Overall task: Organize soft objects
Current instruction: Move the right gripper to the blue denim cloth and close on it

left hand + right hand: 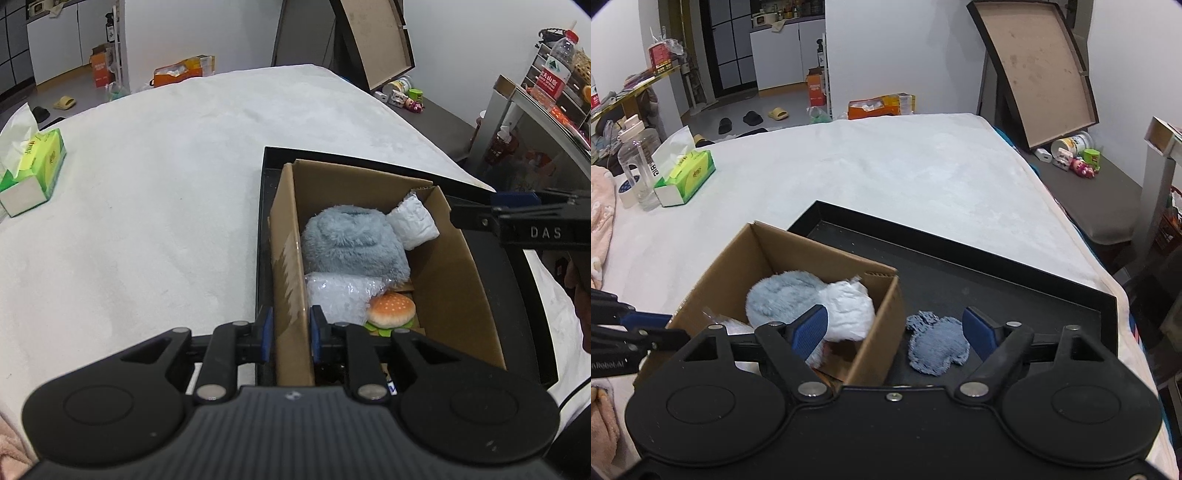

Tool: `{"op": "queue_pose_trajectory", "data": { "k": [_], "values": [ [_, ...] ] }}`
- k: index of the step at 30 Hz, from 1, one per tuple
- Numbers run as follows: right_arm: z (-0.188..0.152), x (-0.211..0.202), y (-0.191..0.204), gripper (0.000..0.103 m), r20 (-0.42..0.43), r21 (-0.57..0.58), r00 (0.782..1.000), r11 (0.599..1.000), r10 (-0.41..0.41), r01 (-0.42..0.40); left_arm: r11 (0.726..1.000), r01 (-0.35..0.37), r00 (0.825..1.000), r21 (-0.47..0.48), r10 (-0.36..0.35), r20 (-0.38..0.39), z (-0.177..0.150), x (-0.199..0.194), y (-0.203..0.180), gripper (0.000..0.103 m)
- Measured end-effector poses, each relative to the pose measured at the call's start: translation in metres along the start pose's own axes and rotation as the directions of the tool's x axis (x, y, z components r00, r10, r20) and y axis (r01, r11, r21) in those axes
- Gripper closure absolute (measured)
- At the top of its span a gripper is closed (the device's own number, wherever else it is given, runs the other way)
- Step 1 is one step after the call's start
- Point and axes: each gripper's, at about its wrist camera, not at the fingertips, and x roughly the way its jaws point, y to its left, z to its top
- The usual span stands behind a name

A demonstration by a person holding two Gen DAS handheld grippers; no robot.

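White bedding fills the frame, a wide bed (pixel 886 166) carrying a black tray (pixel 1015 266), and on that tray stands the cardboard box (pixel 454 280) where the soft things are going

Left gripper (pixel 291 332) first: its blue pads are pinched on the box's near left wall, one pad outside, one inside, steadying the box. Right gripper (pixel 895 328) hangs with its jaws spread wide and nothing between them, straddling the box's right wall, one finger over the inside and the other over the tray

Inside the box already: a fluffy blue-grey plush (pixel 351 243), a white padded bundle (pixel 413 221) wedged in the far corner, a crinkly bubble-wrap packet (pixel 340 295) and a little burger plush (pixel 391 310) at the near end. So the sorting looks well along

What's left, by my reading, is the denim patch (pixel 938 343), lying flat on the tray just beside the box's right wall and directly under the right gripper's reach. Next move calls for dropping the open jaws onto that floppy cloth, pinching it and lifting it over the wall

In the way: the box wall sits right between the fingers, so the gripper needs to shift rightward first. Thin fabric flat on a hard tray may be awkward to pinch

Off to the side, a green tissue box (pixel 685 177) and a clear water bottle (pixel 639 162) sit well apart on the bed, no trouble to anyone
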Motion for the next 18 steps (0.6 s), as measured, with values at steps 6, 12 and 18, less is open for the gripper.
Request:
{"op": "queue_pose_trajectory", "data": {
  "k": [6, 12, 18],
  "values": [
    [-0.005, 0.002, -0.012, 0.023, -0.003, 0.017, 1.0, 1.0, -0.008, 0.008, 1.0, -0.02, 1.0, 0.011, 0.02, 0.008, 0.004, 0.0, -0.005, 0.075],
    [-0.012, 0.009, -0.027, 0.023, -0.016, 0.038, 1.0, 0.999, -0.014, 0.014, 0.999, -0.04, 0.999, 0.03, 0.039, 0.019, 0.008, 0.002, -0.01, 0.048],
    [-0.016, 0.017, -0.04, 0.019, -0.026, 0.05, 0.999, 0.998, -0.026, 0.027, 0.998, -0.049, 0.999, 0.036, 0.049, 0.011, 0.011, 0.006, -0.011, 0.047]
  ]
}}
